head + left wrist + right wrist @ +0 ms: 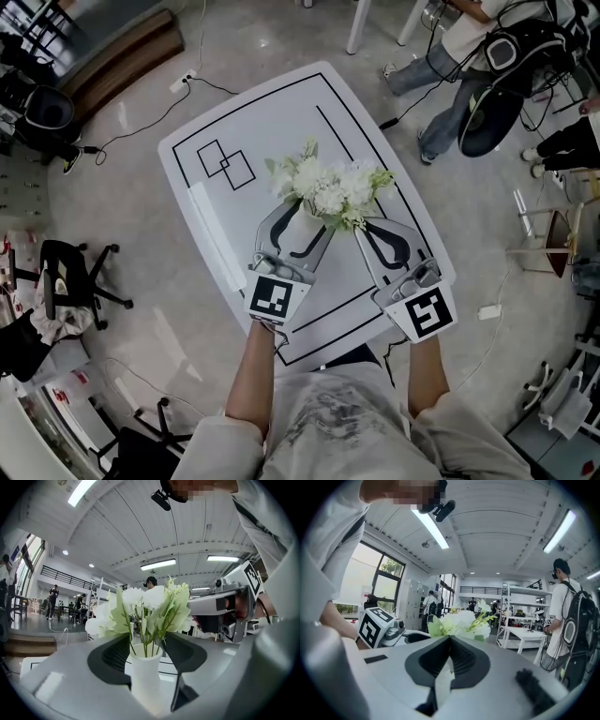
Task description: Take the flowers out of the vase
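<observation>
Partly open and clamped on the white vase (146,679): the left claw (146,641), one pad pressed to each side of the neck just under the rim. Closed tip to tip right beneath the blossoms: the right claw (450,638). No telling whether a stem is pinched there, with the meeting point masked by the jaws themselves.

White flowers (145,604) with pale green leaves standing in the vase, green stems running down into its mouth; visible that way only in the left gripper view, along with the right claw's body off to the right.

Only in the head view: both claws side by side, converging on the bouquet above the white tabletop (281,112) with its black line markings, close to the person's edge.

Only in the right gripper view: the left claw's marker cube (377,627) at the left.

Vase hidden in the right gripper view behind the closed jaws, and mostly covered by blossoms from above. Foot of the vase cut off everywhere, so contact with the tabletop not to be judged.
</observation>
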The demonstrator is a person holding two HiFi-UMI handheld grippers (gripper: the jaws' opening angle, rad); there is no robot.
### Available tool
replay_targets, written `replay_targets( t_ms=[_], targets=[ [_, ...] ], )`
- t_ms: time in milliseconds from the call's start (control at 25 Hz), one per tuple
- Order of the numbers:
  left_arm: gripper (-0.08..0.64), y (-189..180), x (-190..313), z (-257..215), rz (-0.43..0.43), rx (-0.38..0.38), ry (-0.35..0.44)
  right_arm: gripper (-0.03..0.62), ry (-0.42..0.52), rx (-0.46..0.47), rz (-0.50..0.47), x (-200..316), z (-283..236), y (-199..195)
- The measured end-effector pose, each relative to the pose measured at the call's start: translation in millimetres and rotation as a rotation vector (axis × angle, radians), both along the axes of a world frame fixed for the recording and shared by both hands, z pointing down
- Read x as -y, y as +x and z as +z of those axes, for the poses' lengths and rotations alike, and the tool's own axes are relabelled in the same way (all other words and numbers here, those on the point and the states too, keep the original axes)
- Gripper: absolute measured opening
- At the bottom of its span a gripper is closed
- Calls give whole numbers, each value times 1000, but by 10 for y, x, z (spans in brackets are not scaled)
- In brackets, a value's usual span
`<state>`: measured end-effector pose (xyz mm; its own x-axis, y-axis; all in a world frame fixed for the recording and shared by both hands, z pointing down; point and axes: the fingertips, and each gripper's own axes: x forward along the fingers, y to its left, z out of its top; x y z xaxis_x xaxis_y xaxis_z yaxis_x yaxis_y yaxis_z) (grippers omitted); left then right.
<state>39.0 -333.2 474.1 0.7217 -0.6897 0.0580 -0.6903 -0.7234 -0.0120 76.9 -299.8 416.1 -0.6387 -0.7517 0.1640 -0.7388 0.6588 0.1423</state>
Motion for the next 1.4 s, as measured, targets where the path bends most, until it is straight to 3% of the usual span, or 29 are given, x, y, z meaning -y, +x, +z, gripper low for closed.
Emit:
replay_targets(
  t_ms=[240, 1120, 1400],
  targets=[
    [243, -71, -67, -104, -41, -42, -49, 17, 22, 13, -8, -66, -102, -26],
    [48, -179, -373, -473, -72, -60, 38, 17, 112, 58, -39, -355, -501, -212],
    [35, -249, -564, -636, -67, -69, 64, 17, 136, 71, -53, -563, -682, -342]
  ],
)
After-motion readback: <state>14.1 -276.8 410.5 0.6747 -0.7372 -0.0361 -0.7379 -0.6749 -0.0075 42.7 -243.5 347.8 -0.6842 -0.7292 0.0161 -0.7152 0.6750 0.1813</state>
